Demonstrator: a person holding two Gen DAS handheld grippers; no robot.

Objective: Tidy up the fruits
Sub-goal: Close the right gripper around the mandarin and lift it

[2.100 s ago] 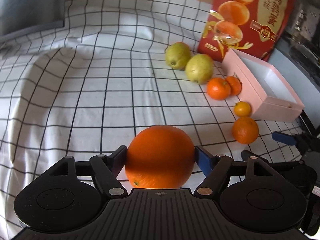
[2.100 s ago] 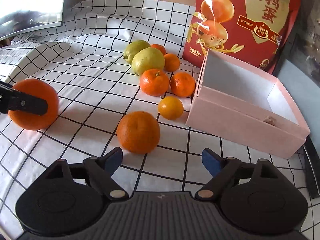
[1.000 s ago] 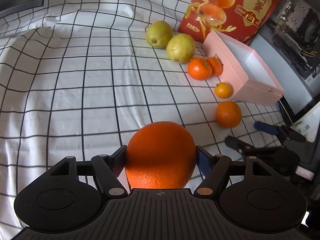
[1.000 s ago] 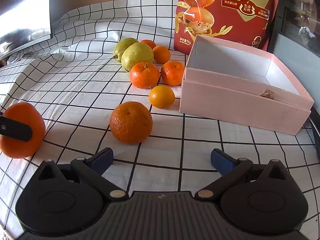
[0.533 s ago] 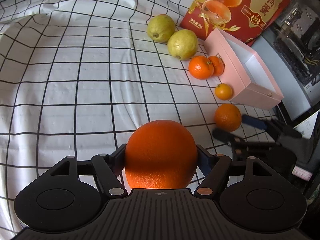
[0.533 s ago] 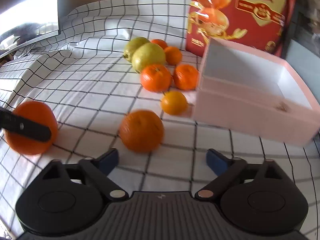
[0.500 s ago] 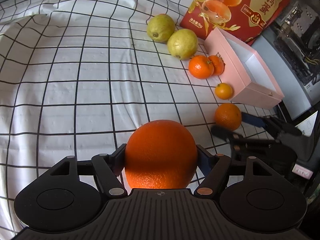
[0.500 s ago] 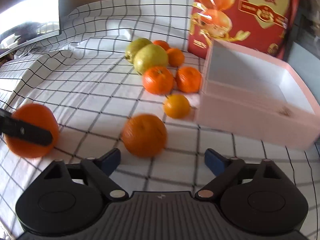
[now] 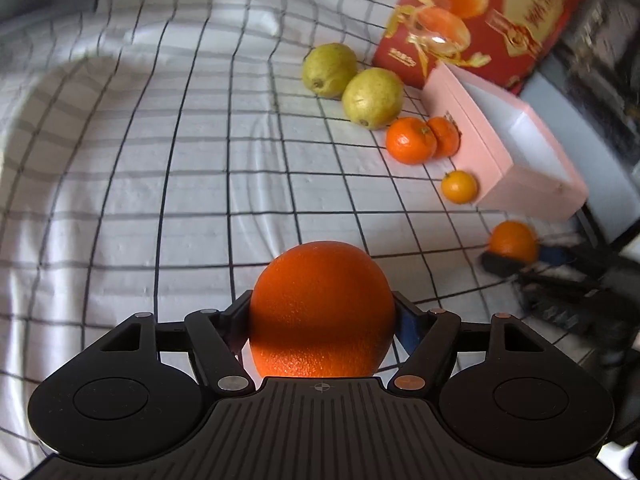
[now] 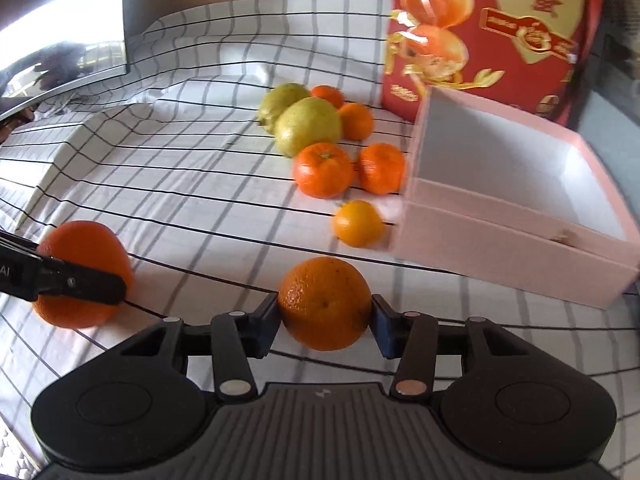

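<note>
Oranges are the items in hand, one per tool. Nearest to me, the left gripper (image 9: 322, 312) is clamped across the widest part of the large orange (image 9: 322, 308), fingers on opposite sides at mid-height. I judge this fruit firm, fairly heavy for its size and round, with a pebbled skin that gives fair friction; a hold at the equator is correct, since a hold above or below it would let the fruit squeeze out.

The right gripper (image 10: 325, 322) has its fingers set against both sides of the smaller orange (image 10: 325, 303), which sits low over the checked cloth (image 10: 192, 184). I take it as gripped, though I cannot tell whether it is lifted. Its skin looks looser and dimpled, so I rate it softer: moderate force only, to avoid bruising.

Further out, a little yellow-orange fruit (image 10: 358, 223) lies just beside the pink box (image 10: 520, 256), almost touching its wall. Beyond it, two mandarins (image 10: 324, 170) sit side by side, then two green-yellow pears (image 10: 308, 126) touching each other, with two more small orange fruits behind. I expect the pears to be hard but easily marked; grip them across the broad belly. The box holds no fruit. A red package (image 10: 492, 28) stands at the far end.
</note>
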